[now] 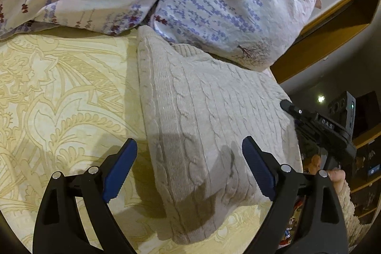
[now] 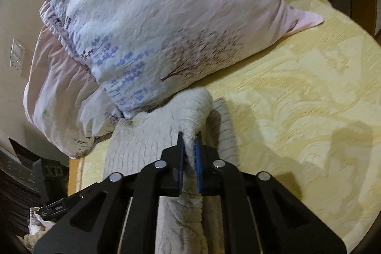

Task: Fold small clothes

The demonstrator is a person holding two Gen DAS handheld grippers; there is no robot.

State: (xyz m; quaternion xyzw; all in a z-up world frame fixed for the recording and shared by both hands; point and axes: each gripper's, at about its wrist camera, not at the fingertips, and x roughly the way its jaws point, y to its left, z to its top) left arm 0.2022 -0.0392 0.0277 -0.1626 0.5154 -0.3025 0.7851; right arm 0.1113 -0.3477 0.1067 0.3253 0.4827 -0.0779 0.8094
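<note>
Only right view shows right tool (image 2: pixel 189 142) clenching sweater (image 2: pixel 190 111), left tool (image 1: pixel 189 158) released above it.

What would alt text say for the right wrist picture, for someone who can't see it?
The right gripper is shut on a fold of a cream cable-knit sweater lying on a bed with a yellow patterned bedspread. Behind the sweater, touching it, sits a pale floral pillow.

Sweater (image 1: pixel 209 135) beige, cable-knit; bedspread (image 1: pixel 59 99) pale yellow with ornate leaf pattern; pillow (image 2: pixel 166 23) at far side white-pink, printed with purple flowers, brown trees, green clovers; gripper pads (image 1: pixel 121 170) blue, frames black.
</note>
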